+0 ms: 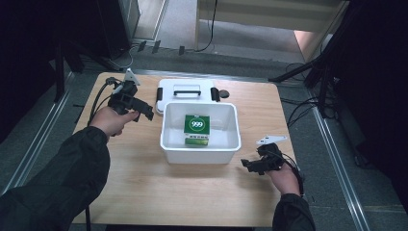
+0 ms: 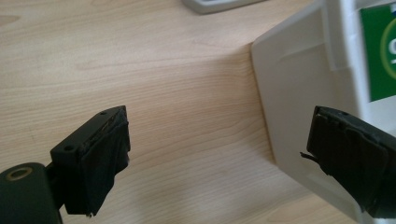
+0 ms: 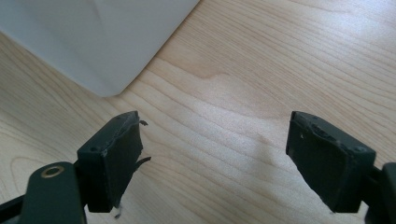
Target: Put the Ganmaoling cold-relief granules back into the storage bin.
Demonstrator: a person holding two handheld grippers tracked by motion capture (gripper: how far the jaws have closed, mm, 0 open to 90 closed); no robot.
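Note:
A white plastic bin (image 1: 200, 153) stands in the middle of the wooden table, and a green box marked 999 (image 1: 197, 129) lies inside it. My left gripper (image 1: 145, 111) hovers at the bin's left side, jaws wide apart and empty; its own view shows the bin's outer wall (image 2: 299, 98) and a strip of the green box (image 2: 380, 56). To the bin's front right, low over the wood, my right gripper (image 1: 246, 166) is open with nothing in it. The bin's corner (image 3: 93, 42) lies ahead of its jaws.
The bin's white lid (image 1: 186, 91) with a black handle and black side latches lies flat behind the bin. A small dark round object (image 1: 224, 94) sits beside the lid. The table's right edge runs close to my right hand.

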